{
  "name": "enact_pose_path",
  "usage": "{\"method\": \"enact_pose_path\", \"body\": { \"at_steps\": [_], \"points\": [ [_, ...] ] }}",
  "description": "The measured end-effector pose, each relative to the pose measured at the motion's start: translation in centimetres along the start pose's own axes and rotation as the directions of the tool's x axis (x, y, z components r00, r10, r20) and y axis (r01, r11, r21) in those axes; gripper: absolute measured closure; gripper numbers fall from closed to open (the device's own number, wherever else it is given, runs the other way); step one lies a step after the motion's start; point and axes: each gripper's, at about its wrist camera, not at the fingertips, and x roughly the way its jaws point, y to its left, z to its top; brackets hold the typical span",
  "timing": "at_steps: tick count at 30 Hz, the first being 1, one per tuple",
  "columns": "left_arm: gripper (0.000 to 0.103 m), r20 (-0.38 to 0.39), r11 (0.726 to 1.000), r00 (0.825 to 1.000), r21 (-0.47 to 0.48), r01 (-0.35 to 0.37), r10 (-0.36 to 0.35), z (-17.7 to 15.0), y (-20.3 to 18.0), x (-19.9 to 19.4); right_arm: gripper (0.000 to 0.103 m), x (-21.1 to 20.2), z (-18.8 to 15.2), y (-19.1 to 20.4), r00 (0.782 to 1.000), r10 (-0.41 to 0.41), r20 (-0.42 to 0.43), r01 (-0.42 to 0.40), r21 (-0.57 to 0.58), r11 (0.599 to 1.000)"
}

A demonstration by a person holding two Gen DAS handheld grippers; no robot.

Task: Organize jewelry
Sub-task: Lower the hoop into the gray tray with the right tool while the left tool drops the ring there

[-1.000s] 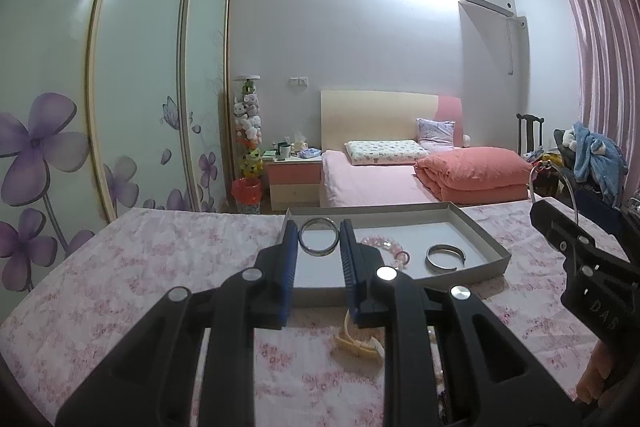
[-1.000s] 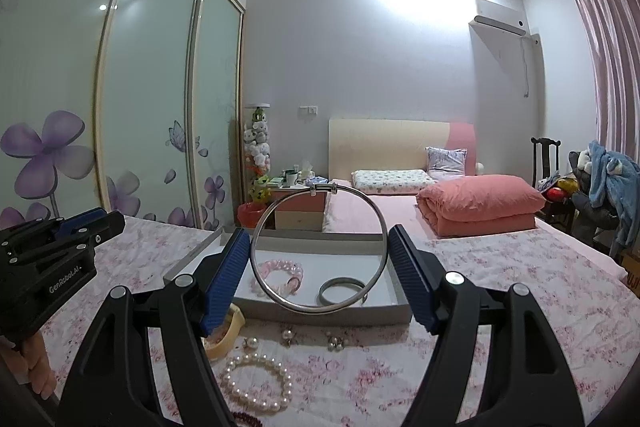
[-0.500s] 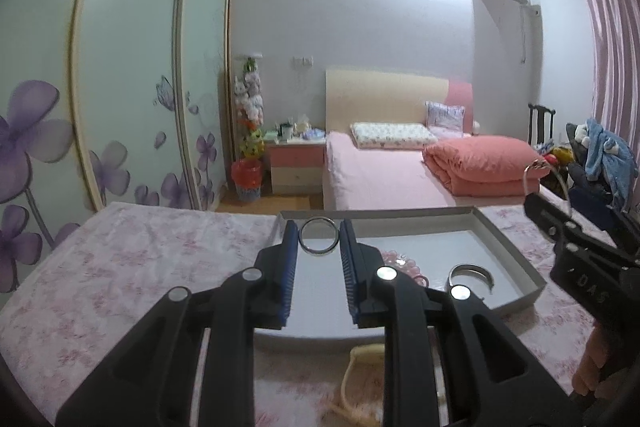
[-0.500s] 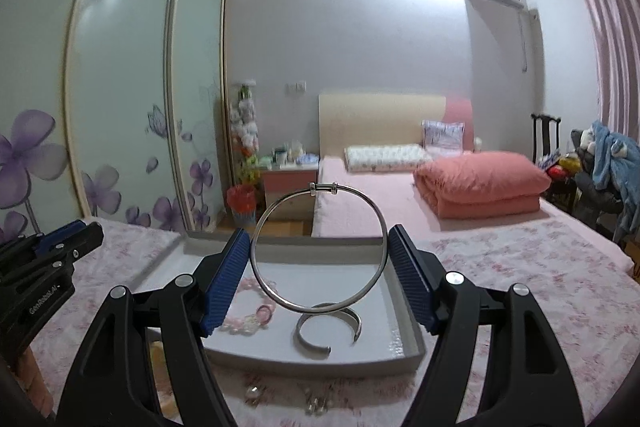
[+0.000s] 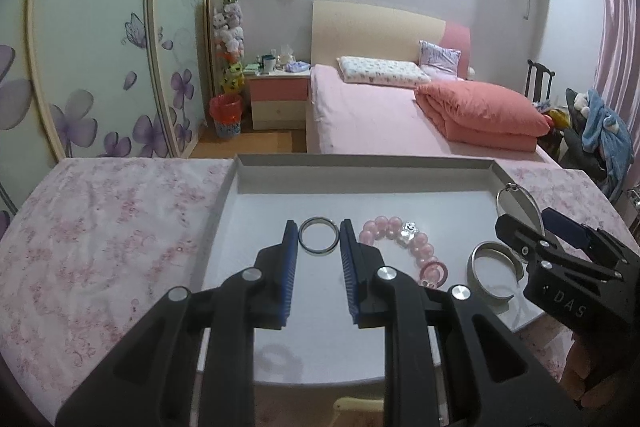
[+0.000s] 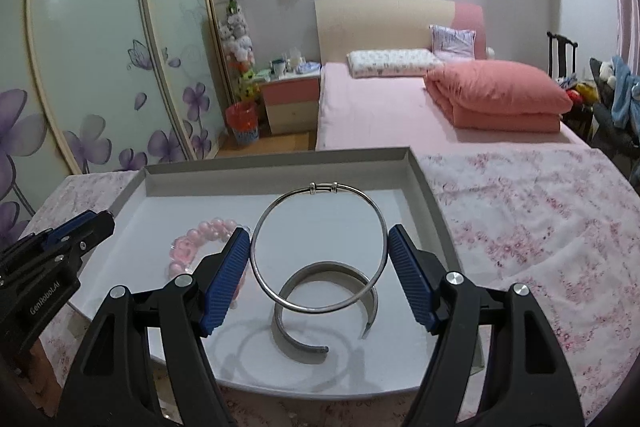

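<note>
A shallow grey tray (image 5: 360, 163) (image 6: 280, 159) lies on the pink floral cloth. My left gripper (image 5: 319, 239) is shut on a small silver ring-shaped bangle (image 5: 319, 223), held over the tray's left part. My right gripper (image 6: 319, 247) is shut on a large thin silver bangle (image 6: 320, 189), held over the tray above a wide silver cuff (image 6: 296, 339) (image 5: 480, 287) lying in it. A pink bead bracelet (image 5: 400, 239) (image 6: 192, 247) also lies in the tray. The right gripper (image 5: 540, 239) shows at the right of the left wrist view.
The table's pink floral cloth (image 6: 540, 227) spreads around the tray. A cream-coloured bangle (image 5: 356, 405) peeks out below the tray's near edge. Beyond the table are a pink bed (image 5: 380, 123), a nightstand (image 5: 280, 99) and a sliding wardrobe (image 5: 100, 47).
Both grippers have moved forward and tilted down over the tray, each still holding its bangle. The loose jewellery on the cloth has dropped out of view.
</note>
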Motion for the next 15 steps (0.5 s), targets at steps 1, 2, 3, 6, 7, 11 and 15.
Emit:
{"method": "enact_pose_path", "body": {
  "at_steps": [1,2,3,6,7,11,15],
  "points": [
    [0.081,-0.011,1.0,1.0,-0.005,0.002,-0.002,0.0,0.1,0.4,0.031,0.1,0.0,0.0,1.0,0.0,-0.009,0.0,0.002,1.0],
    [0.08,-0.016,1.0,1.0,-0.009,0.003,-0.003,0.0,0.1,0.6,0.031,0.4,0.2,0.2,1.0,0.0,-0.017,0.0,0.003,1.0],
    [0.078,-0.026,1.0,1.0,-0.015,0.008,-0.008,0.1,0.2,0.9,0.031,0.6,0.3,0.0,1.0,0.002,-0.025,-0.002,0.004,1.0],
    [0.065,-0.036,0.999,0.999,-0.035,0.009,-0.01,0.2,0.4,1.2,0.026,1.0,0.6,-0.1,0.999,0.02,-0.044,-0.019,0.018,1.0],
    [0.064,-0.037,0.999,0.999,-0.042,0.011,-0.012,0.2,0.5,1.0,0.024,0.8,0.6,0.0,0.999,0.024,-0.042,-0.023,0.018,1.0],
    [0.064,-0.017,0.998,1.0,-0.061,0.012,-0.013,0.4,1.4,-0.7,0.024,-1.0,0.9,-0.1,1.0,0.025,-0.006,-0.025,0.01,1.0],
    [0.064,0.015,0.997,1.0,-0.083,0.005,-0.004,0.4,3.0,-3.3,0.024,-3.3,1.1,-0.6,0.999,0.04,0.028,-0.041,0.027,0.999]
  ]
}}
